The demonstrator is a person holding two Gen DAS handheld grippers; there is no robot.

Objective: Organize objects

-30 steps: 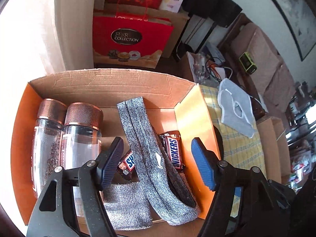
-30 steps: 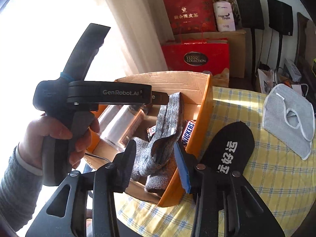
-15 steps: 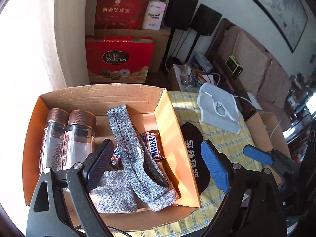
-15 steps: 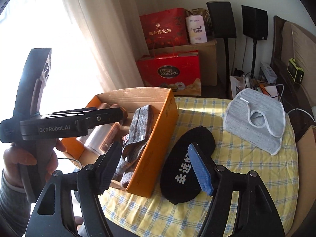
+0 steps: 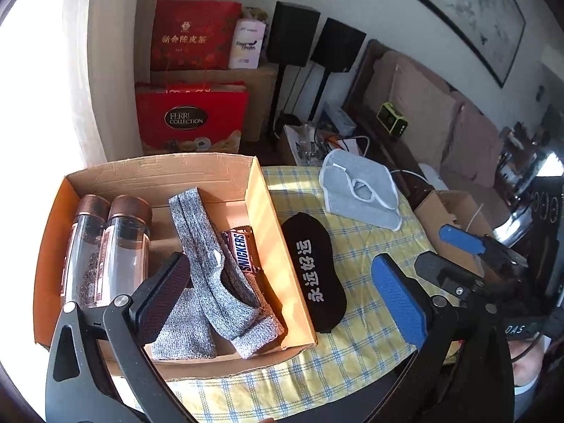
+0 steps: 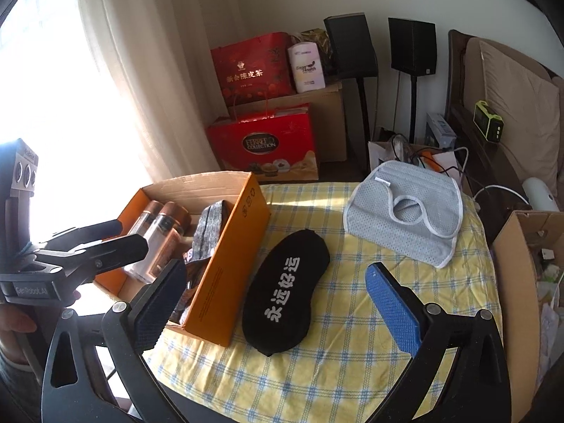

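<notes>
An orange cardboard box (image 5: 260,211) (image 6: 232,264) stands on the left of the yellow checked table. Inside lie two clear bottles with copper caps (image 5: 105,246) (image 6: 158,232), grey socks (image 5: 218,268) (image 6: 208,225) and a Snickers bar (image 5: 244,252). A black eye mask with white characters (image 5: 315,275) (image 6: 285,289) lies right of the box. A grey face mask (image 5: 359,190) (image 6: 409,211) lies farther back. My left gripper (image 5: 282,292) is open and empty above the box's near edge. My right gripper (image 6: 278,303) is open and empty above the black eye mask.
The table (image 6: 352,352) has a rounded edge. A brown carton (image 6: 521,282) stands at its right. Red gift bags (image 6: 264,141), boxes and black speakers (image 6: 352,46) stand behind by the curtain. A sofa (image 6: 511,105) is at right.
Both grippers have pulled back and risen away from the box. The right gripper let go of the grey sock, which now lies in the box, and opened wide over the eye mask.
</notes>
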